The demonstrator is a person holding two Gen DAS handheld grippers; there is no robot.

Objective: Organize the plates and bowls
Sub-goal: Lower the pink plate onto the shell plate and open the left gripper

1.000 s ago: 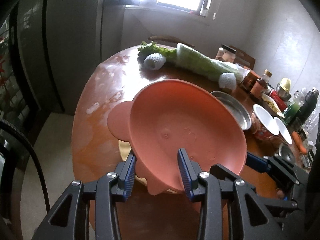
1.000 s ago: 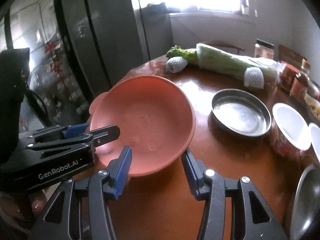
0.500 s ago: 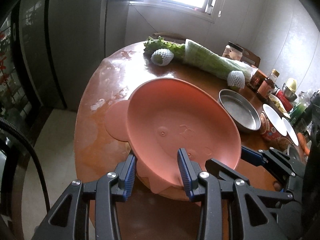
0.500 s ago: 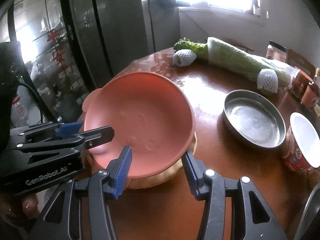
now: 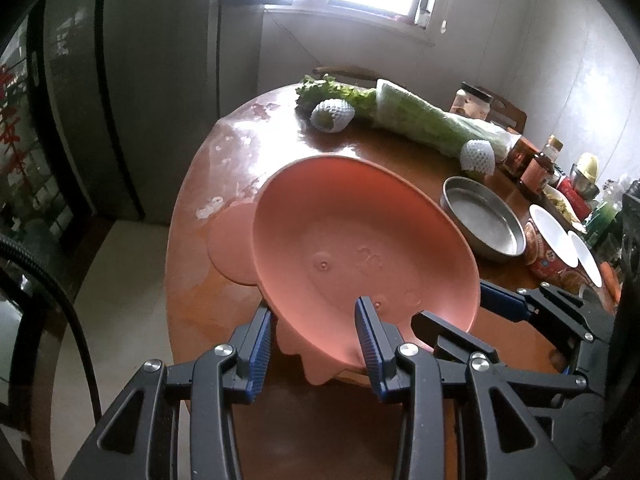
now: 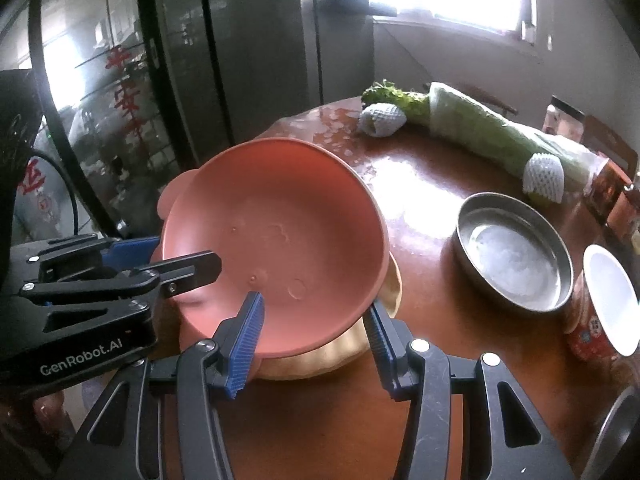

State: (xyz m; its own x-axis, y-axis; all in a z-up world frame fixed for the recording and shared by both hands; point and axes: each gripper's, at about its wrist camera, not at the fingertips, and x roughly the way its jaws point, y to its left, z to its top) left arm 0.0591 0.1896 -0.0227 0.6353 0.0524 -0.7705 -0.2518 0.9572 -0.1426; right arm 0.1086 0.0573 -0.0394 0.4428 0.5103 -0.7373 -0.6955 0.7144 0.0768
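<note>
gripping the pink bowl (image 6: 276, 240) by its rim (tilted), left gripper (image 5: 314, 344) and right gripper (image 6: 314, 334) both clamp it.

White lettering "GenRobot.AI" stands on the black body of the left gripper (image 6: 200, 268). Red characters on the glass door (image 6: 120, 80) are not legible.

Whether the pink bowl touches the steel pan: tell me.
Apart. The right wrist view shows a strip of bare table between the pink bowl and the steel pan.
</note>
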